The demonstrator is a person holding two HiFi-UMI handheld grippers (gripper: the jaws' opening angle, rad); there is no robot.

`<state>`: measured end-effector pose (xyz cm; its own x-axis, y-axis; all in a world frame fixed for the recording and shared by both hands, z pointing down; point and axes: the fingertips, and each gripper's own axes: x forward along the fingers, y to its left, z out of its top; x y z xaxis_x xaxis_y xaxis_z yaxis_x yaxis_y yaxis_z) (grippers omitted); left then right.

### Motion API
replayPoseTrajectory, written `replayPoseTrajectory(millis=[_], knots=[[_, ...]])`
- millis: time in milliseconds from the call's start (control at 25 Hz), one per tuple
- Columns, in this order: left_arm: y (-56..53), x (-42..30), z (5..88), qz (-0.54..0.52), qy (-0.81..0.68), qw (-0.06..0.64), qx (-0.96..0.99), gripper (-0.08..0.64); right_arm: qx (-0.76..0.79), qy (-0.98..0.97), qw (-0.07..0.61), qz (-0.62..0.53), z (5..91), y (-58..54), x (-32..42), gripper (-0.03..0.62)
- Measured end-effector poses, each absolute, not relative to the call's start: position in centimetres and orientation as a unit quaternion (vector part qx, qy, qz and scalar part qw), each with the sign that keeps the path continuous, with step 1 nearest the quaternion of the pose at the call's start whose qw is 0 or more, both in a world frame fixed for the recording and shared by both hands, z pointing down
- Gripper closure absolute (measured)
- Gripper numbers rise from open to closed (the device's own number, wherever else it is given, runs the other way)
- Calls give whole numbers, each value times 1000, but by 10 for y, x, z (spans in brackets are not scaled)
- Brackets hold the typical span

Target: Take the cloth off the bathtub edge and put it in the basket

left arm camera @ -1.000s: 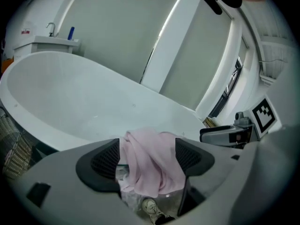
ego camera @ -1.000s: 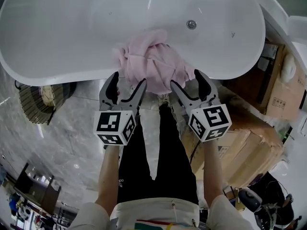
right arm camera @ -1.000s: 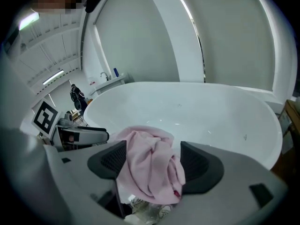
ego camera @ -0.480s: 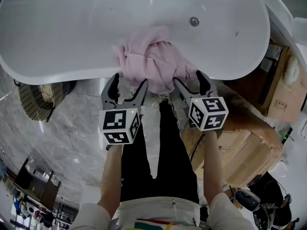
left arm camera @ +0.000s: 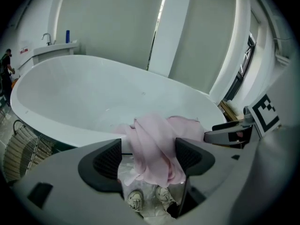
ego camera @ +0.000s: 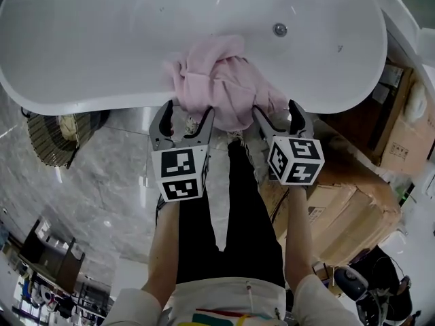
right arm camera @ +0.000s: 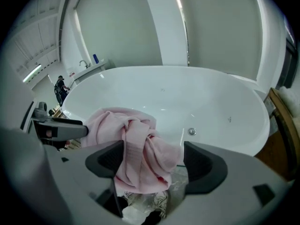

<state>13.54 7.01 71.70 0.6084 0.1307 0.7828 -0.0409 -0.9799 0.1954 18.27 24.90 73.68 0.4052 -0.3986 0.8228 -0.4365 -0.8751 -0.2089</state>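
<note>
A crumpled pink cloth (ego camera: 217,80) lies over the near rim of the white bathtub (ego camera: 81,94), with part of it hanging down outside. My left gripper (ego camera: 183,114) is open at the cloth's left lower edge. In the left gripper view a hanging fold of the cloth (left arm camera: 154,149) sits between the open jaws of that gripper (left arm camera: 147,156). My right gripper (ego camera: 279,113) is at the cloth's right lower edge, and its jaws have just been opening. In the right gripper view the cloth (right arm camera: 136,149) hangs between the wide jaws of that gripper (right arm camera: 152,161). A wicker basket (ego camera: 51,138) stands on the floor at the left.
Cardboard boxes (ego camera: 353,209) are stacked at the right of the tub. The tub's drain (ego camera: 279,29) shows on its far inner wall. The person's legs and shoes (left arm camera: 145,198) are right below the grippers, on a marble floor (ego camera: 102,202).
Both grippers have moved in toward the tub rim, so the cloth's hanging edge now lies between their jaws. The left gripper has turned a little. The right jaws stand wider.
</note>
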Motion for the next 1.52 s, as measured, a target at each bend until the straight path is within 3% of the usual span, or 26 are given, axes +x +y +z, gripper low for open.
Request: replayPoseTrajectory(millis=[200, 680, 1040, 1200, 1520], knots=[[68, 135, 718, 445, 16, 89, 891, 198, 841, -233, -10, 489, 742, 250, 181, 202], [74, 138, 720, 452, 4, 61, 890, 217, 845, -236, 13, 480, 740, 246, 180, 215], [82, 143, 720, 445, 14, 98, 890, 316, 830, -277, 0, 484, 737, 228, 175, 391], [82, 145, 722, 425, 5, 205, 882, 426, 828, -291, -18, 479, 737, 225, 174, 447], [82, 149, 721, 434, 4, 193, 880, 434, 807, -306, -72, 500, 737, 223, 177, 482]])
